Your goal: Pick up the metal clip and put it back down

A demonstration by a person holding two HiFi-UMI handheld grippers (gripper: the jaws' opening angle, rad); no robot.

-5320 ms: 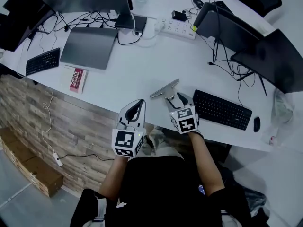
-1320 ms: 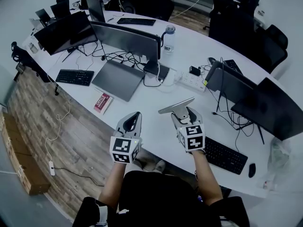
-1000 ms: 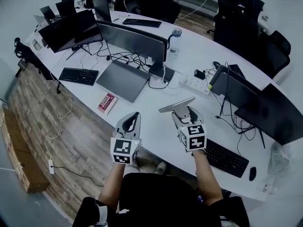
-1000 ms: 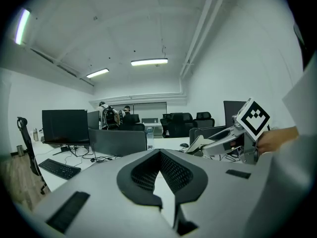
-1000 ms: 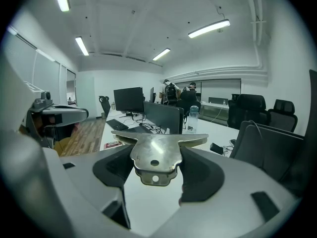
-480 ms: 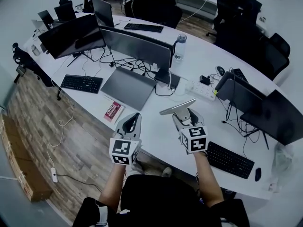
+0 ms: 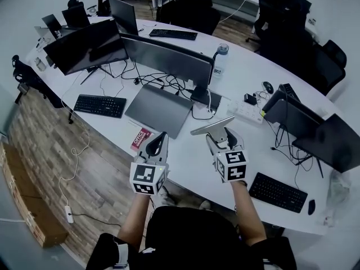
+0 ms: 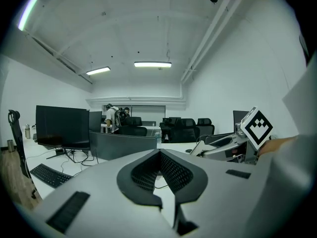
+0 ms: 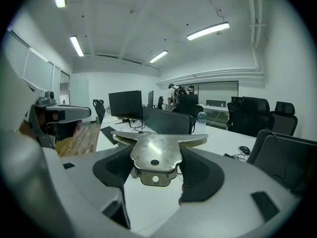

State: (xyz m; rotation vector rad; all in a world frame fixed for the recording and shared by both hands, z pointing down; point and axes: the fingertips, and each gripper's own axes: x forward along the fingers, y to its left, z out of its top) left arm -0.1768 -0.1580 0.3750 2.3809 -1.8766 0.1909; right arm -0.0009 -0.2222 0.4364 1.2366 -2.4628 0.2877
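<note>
The metal clip (image 7: 212, 126) is a flat silver piece with a wide top edge and two small holes. My right gripper (image 7: 216, 138) is shut on the metal clip and holds it in the air above the white desk (image 7: 185, 162). In the right gripper view the metal clip (image 9: 157, 152) sits squarely between the two dark pads (image 9: 198, 175). My left gripper (image 7: 158, 144) hovers beside it at the same height, shut with nothing between its jaws. In the left gripper view its pads (image 8: 173, 171) meet, and the right gripper (image 8: 223, 147) shows off to the right.
On the desk lie a closed grey laptop (image 7: 157, 109), a red booklet (image 7: 140, 137), a power strip (image 7: 253, 103), two black keyboards (image 7: 102, 106) (image 7: 278, 192) and tangled cables. Monitors (image 7: 169, 62) stand behind, with a water bottle (image 7: 220, 60). Wood floor (image 7: 62, 167) lies left.
The head view has swung left along the desk, so monitors, laptop and booklet now sit nearer the centre. Both grippers keep their pose, and the right one still holds the clip aloft.
</note>
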